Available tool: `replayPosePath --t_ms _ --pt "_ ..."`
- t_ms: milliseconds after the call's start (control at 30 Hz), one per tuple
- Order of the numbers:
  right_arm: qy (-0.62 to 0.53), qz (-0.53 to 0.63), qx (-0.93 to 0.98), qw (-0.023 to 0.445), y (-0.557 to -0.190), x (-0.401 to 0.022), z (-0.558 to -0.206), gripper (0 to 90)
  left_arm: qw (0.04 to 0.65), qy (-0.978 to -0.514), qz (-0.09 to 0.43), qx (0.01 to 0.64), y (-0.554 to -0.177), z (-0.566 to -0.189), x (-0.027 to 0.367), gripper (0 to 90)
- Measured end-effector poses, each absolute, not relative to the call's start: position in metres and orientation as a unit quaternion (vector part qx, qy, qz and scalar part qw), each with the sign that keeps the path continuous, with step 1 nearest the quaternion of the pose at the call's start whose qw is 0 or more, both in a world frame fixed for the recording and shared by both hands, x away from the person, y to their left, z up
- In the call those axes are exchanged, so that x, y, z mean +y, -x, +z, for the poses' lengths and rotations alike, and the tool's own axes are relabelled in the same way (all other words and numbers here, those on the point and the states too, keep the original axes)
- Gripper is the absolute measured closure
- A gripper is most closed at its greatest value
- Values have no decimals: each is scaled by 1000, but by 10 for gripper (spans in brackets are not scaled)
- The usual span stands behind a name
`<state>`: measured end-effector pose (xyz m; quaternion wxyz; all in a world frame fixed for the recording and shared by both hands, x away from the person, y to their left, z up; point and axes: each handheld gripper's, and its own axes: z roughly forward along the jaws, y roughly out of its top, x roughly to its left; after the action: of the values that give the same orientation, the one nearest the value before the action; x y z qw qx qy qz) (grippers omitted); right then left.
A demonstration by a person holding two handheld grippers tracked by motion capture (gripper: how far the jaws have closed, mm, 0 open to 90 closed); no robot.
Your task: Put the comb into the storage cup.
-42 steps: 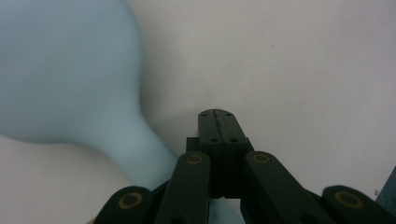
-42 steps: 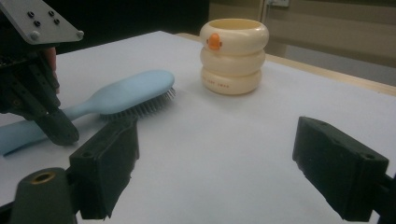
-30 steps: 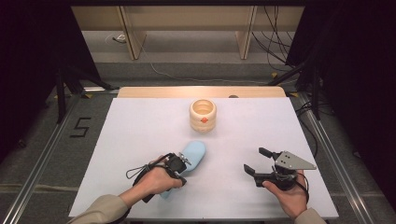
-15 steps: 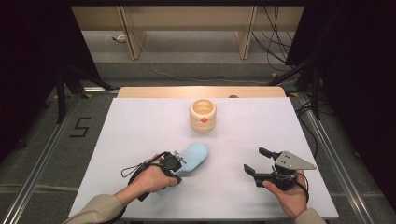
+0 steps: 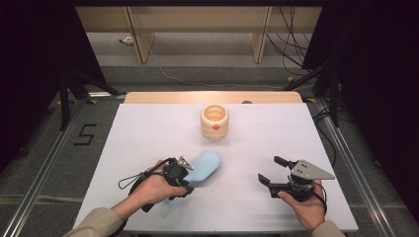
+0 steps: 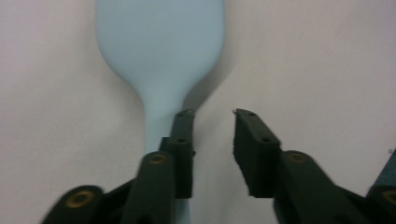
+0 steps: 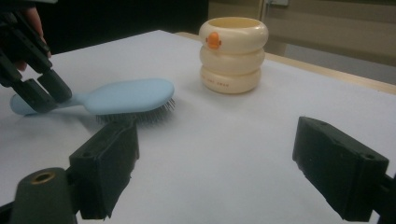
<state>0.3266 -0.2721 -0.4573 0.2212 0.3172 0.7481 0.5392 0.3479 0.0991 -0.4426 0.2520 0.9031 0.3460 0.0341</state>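
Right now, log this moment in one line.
left gripper: just opening, beside pale blue plastic hairbrush handle | right gripper: open, empty | cream ringed cup: upright

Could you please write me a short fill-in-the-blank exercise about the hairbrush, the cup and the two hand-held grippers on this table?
1. The light blue hairbrush lies with its bristles facing ____.
2. The cream holder of three stacked rings bears a small spot coloured ____.
3. The left hand-held gripper, its jaws having just been opening, is at the brush's ____.
4. The jaws of the right hand-held gripper stand ____, with nothing between them.

Missing words: down; orange; handle; open
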Motion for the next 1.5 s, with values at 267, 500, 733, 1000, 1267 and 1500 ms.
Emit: replayPosePath --t_ms 267,500,733,1000,1267,1500 --pt "-317 537 749 221 -327 -272 -457 156 283 -900 47 328 -344 -419 103 389" --pt "-317 538 749 221 -327 -272 -458 156 244 -909 77 329 -356 -419 106 153" --pt "-317 538 750 220 -327 -272 -458 156 200 -915 74 342 -367 -432 104 14" --pt "-317 539 749 219 -327 -272 -458 156 188 -916 76 345 -377 -441 99 21" --pt "-318 539 748 219 -327 -272 -457 156 178 -922 70 338 -382 -444 97 83" --pt "-318 540 748 219 -327 -272 -457 156 172 -925 64 333 -382 -447 92 113"
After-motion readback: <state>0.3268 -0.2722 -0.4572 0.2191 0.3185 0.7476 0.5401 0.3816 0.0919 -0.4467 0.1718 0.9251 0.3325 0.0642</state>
